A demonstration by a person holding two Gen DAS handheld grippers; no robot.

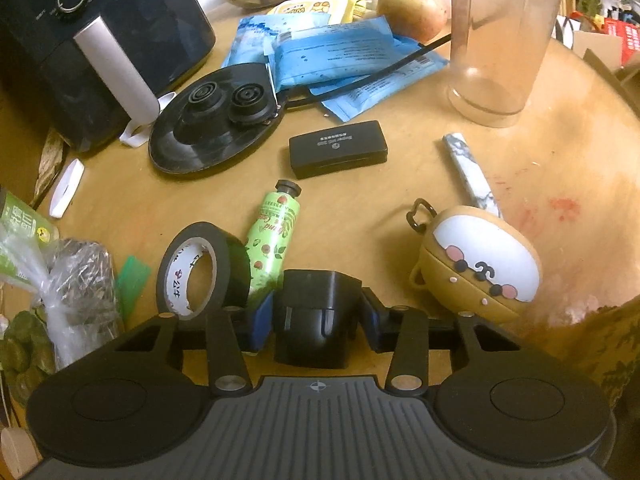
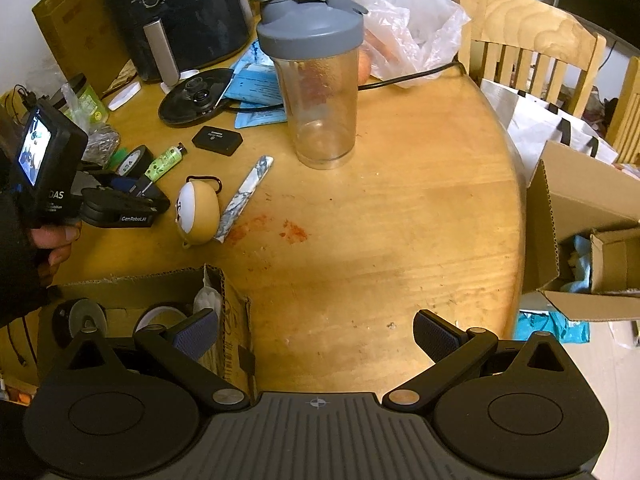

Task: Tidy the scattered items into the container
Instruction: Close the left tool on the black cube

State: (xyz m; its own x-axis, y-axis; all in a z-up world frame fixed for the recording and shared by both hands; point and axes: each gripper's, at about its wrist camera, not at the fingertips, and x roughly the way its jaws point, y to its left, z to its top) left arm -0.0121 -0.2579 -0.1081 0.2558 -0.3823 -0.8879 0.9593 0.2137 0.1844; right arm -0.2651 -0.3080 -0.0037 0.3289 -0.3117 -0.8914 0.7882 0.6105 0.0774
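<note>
My left gripper (image 1: 316, 316) is shut on a black plug-like adapter (image 1: 316, 312), held just above the table. Around it lie a black tape roll (image 1: 200, 272), a green hand-cream tube (image 1: 272, 236), a black card-reader box (image 1: 338, 148), a tan cartoon earbud case (image 1: 480, 264) and a marble-patterned stick (image 1: 470, 172). My right gripper (image 2: 316, 340) is open and empty above the table's near edge. A cardboard box (image 2: 228, 300) to its left holds tape rolls (image 2: 80, 320). The left gripper also shows in the right wrist view (image 2: 136, 194).
A clear shaker bottle (image 2: 320, 80) stands mid-table. A black air fryer (image 2: 180, 12), a kettle base (image 2: 196, 96) with cord, blue packets (image 1: 332, 56) and an apple (image 1: 412, 10) sit behind. Bagged items (image 1: 60, 280) lie at left. An open carton (image 2: 580, 232) and chairs (image 2: 528, 40) stand right.
</note>
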